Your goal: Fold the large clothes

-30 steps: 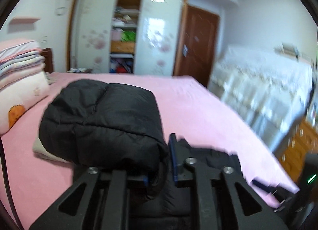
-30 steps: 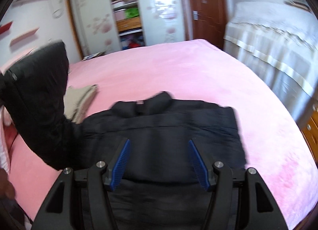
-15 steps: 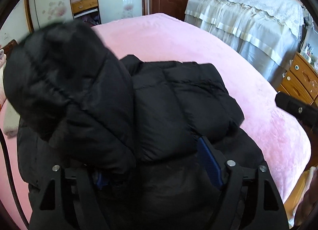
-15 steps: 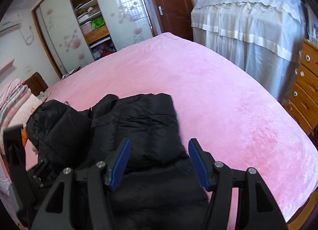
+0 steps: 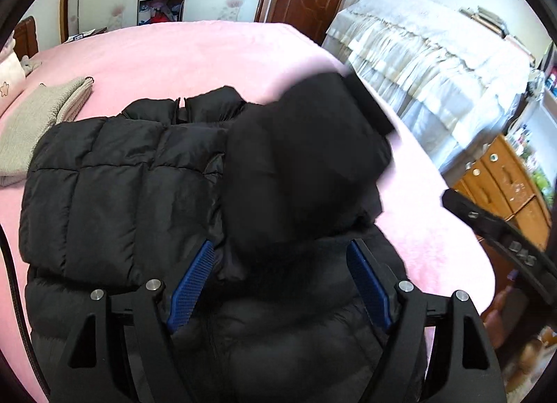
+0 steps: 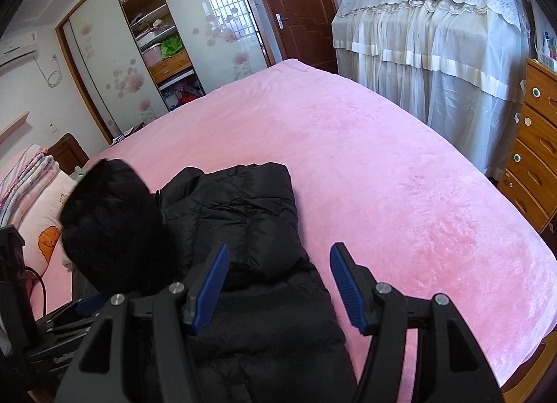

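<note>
1. left wrist view: left hand-held gripper (image 5: 278, 284) has just been opening; jaws apart, a blurred sleeve (image 5: 299, 166) dropping free across the jacket (image 5: 115, 194).
2. right hand-held gripper (image 6: 278, 284) gapes empty over the hem, likely ready to fold.
3. jacket lies on the bed (image 6: 383, 159); beige cloth (image 5: 38, 124) beyond.

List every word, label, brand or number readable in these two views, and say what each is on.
No text can be read for certain.
Right gripper: pale raised marks on its black body, too blurred to read.
Pillow: an orange cartoon print, no letters.
Bottles on the dresser: labels too small.
</note>
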Available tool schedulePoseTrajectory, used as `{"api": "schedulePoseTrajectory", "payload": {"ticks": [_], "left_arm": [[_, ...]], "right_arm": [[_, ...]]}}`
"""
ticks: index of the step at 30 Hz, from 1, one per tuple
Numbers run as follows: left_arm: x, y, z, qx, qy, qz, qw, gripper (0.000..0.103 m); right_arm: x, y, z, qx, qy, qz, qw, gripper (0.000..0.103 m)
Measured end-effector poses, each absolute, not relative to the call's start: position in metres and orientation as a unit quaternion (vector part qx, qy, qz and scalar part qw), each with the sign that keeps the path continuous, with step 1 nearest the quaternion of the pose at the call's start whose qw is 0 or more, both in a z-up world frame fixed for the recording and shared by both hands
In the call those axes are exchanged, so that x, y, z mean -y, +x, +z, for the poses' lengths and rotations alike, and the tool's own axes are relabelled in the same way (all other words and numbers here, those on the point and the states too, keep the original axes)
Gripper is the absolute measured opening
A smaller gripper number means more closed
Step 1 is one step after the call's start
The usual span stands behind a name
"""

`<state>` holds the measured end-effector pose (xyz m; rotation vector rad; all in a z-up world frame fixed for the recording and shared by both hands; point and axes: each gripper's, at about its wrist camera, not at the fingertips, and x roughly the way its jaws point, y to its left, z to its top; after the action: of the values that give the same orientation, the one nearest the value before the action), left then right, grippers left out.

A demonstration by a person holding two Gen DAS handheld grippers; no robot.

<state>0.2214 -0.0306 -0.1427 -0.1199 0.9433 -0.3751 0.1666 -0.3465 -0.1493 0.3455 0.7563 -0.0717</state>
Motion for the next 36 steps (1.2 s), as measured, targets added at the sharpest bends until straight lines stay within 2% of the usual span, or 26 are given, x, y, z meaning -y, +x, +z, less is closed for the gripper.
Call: {"api": "schedulePoseTrajectory", "payload": {"ticks": [5,11,16,28,29,30,31,33,36], "left_arm": [[0.002,0.200,-0.127,-0.439,-0.066,-0.164,0.881,0.080],[-0.044,0.189,-0.133,-0.440,-0.073,-0.099,0.889,0.080],[-0.089,0.197,-0.160,-0.457,-0.082,-0.018,0.886,0.080],[-0.181,0.217,-0.214,-0.476,-0.193,0.071,0.855,0.080],[-0.185,0.218,-0.216,-0.476,-0.196,0.075,0.854,0.080],[-0.189,0.218,-0.218,-0.475,-0.198,0.078,0.854,0.080],[-0.194,0.219,-0.220,-0.474,-0.200,0.079,0.854,0.080],[-0.197,0.222,-0.223,-0.472,-0.202,0.080,0.854,0.080],[-0.194,0.226,-0.220,-0.467,-0.201,0.074,0.858,0.080]], "right_arm": [[0.340,0.164,-0.145,-0.367,0.169,-0.017,0.915,0.061],[0.343,0.165,-0.154,-0.388,0.194,0.000,0.901,0.061],[0.340,0.169,-0.169,-0.407,0.219,0.025,0.886,0.061],[0.300,0.231,-0.209,-0.450,0.207,0.101,0.863,0.061],[0.296,0.235,-0.213,-0.455,0.205,0.107,0.860,0.051],[0.290,0.239,-0.215,-0.459,0.195,0.115,0.859,0.028],[0.285,0.241,-0.214,-0.463,0.184,0.120,0.858,0.022],[0.274,0.242,-0.204,-0.454,0.150,0.120,0.870,0.014],[0.260,0.244,-0.171,-0.414,0.081,0.119,0.899,0.013]]}}
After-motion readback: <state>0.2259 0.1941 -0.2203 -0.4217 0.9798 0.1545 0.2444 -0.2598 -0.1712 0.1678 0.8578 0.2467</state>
